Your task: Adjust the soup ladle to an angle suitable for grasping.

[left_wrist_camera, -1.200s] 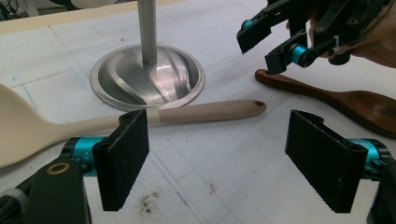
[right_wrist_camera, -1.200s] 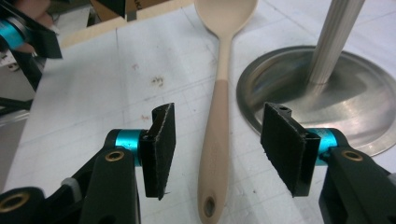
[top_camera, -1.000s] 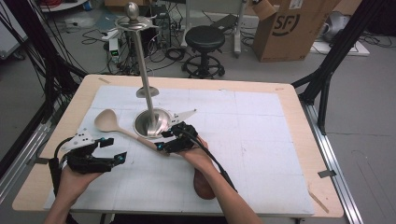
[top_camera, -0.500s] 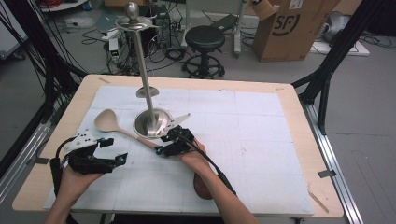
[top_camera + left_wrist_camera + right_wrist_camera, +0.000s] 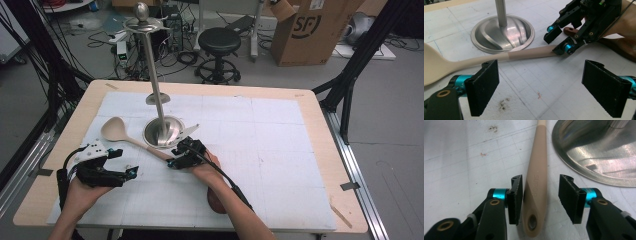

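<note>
A beige spoon (image 5: 114, 131) lies on the white mat, its bowl to the left and its handle (image 5: 537, 170) running right past the metal stand's base (image 5: 162, 132). My right gripper (image 5: 172, 161) is low over the handle's holed end. Its jaws have just been closing and straddle the handle (image 5: 531, 53); in the right gripper view (image 5: 541, 200) one pad sits against it and a gap remains at the other. My left gripper (image 5: 131, 172) rests near the front left, short of the handle. Its jaws (image 5: 545, 91) have just been opening and nothing is between them.
The stand's tall pole (image 5: 152, 65) rises from the dished base (image 5: 502, 33). A white flat piece (image 5: 190, 131) lies against the base's right side. A dark brown wooden utensil (image 5: 621, 47) lies under the right hand. Stool and cardboard box stand beyond the table.
The right gripper has crept slightly left and nearer along the handle's end, and its jaws have narrowed around it. The left hand has stayed put.
</note>
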Demonstrator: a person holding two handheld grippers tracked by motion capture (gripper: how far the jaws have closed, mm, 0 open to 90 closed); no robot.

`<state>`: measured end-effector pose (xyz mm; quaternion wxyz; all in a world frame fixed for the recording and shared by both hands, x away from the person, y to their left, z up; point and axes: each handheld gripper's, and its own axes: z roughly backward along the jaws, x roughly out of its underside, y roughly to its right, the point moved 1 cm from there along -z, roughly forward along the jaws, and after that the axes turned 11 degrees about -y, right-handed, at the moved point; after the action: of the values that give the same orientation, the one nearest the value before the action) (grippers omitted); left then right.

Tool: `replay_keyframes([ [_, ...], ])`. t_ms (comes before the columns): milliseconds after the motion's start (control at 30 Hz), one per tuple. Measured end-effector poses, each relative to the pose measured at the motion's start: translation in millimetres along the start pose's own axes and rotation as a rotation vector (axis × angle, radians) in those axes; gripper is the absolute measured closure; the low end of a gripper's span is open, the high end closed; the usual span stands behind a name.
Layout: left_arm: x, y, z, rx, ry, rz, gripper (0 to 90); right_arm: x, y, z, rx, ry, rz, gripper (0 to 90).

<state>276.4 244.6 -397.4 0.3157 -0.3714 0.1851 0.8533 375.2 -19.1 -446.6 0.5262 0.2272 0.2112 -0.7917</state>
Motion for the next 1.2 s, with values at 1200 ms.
replay_keyframes([
  [1200, -0.8, 1.0, 0.8, 0.017, 0.006, -0.009, 15.2, 2.1, -1.9, 23.2, -0.061, -0.011, 0.02, 66.8],
])
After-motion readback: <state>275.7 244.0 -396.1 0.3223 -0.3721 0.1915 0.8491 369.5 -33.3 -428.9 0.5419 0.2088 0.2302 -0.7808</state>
